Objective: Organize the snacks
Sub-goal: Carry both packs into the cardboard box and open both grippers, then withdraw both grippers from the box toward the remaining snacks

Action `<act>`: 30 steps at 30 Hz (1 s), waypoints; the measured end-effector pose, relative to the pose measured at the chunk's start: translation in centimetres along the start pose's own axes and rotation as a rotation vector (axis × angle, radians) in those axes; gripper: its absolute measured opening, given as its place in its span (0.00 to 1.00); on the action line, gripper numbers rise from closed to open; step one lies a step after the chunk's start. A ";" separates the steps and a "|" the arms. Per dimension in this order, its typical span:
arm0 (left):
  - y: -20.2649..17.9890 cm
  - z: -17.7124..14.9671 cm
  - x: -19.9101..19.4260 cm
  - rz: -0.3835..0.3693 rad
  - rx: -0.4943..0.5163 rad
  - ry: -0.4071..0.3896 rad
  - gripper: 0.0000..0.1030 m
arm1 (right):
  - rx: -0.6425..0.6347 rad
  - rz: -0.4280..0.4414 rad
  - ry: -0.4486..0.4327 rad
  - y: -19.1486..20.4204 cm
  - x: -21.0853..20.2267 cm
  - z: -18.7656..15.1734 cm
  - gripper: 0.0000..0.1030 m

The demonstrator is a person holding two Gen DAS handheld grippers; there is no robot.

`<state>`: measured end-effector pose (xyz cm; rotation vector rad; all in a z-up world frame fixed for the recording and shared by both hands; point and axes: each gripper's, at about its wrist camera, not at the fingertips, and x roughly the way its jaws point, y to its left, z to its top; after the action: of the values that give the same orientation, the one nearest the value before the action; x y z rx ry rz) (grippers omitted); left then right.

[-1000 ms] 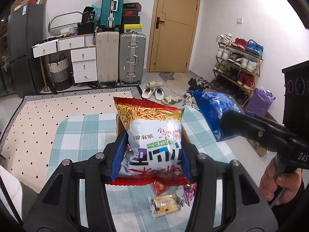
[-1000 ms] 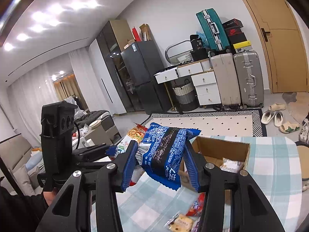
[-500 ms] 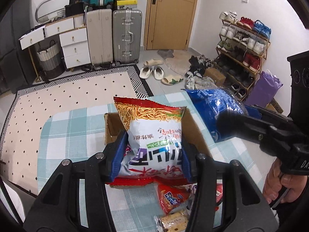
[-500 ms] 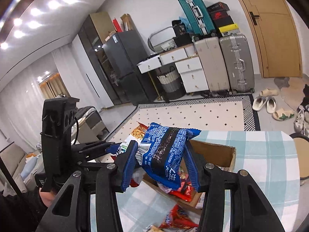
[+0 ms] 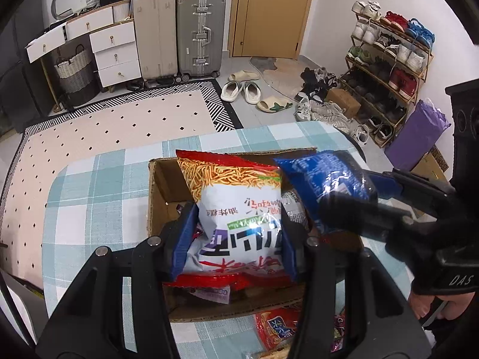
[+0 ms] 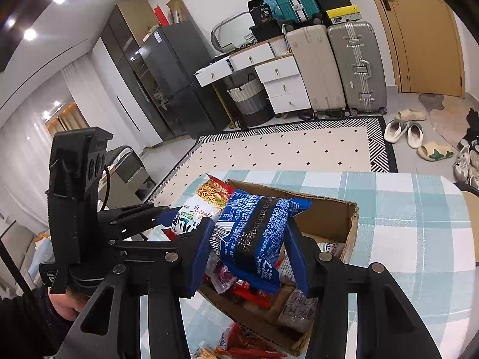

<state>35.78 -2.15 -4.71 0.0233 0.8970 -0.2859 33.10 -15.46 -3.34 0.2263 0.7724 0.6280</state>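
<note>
Clamping a white-and-red noodle bag (image 5: 239, 224), the left gripper (image 5: 233, 245) hung over the cardboard box (image 5: 157, 191); the right gripper (image 6: 248, 254) pinched a blue packet (image 6: 254, 233) alongside. Packets beneath were largely hidden, their labels unreadable, on the checked tablecloth (image 5: 98, 197).

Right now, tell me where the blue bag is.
The blue bag is clamped in the right gripper, held over the cardboard box, just right of the noodle bag in the left gripper.

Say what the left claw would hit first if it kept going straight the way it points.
Probably the snacks already lying in the cardboard box: the left claw, shut on the white and red chip bag, points down into the open box. Depth is hard to judge.
</note>
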 end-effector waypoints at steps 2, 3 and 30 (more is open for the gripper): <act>0.1 0.1 0.7 0.004 -0.001 0.001 0.46 | 0.003 0.000 0.006 -0.2 0.5 -0.1 0.47; 0.1 0.2 0.9 0.007 -0.002 0.001 0.46 | 0.003 -0.003 0.009 -0.3 0.7 -0.2 0.48; -1.3 -5.7 -10.0 0.069 0.006 -0.161 0.76 | -0.108 -0.042 -0.163 5.7 -10.7 -3.4 0.77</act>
<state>25.15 -0.19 -0.41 0.0365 0.7337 -0.2224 22.36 -17.47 2.83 0.1600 0.5831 0.6020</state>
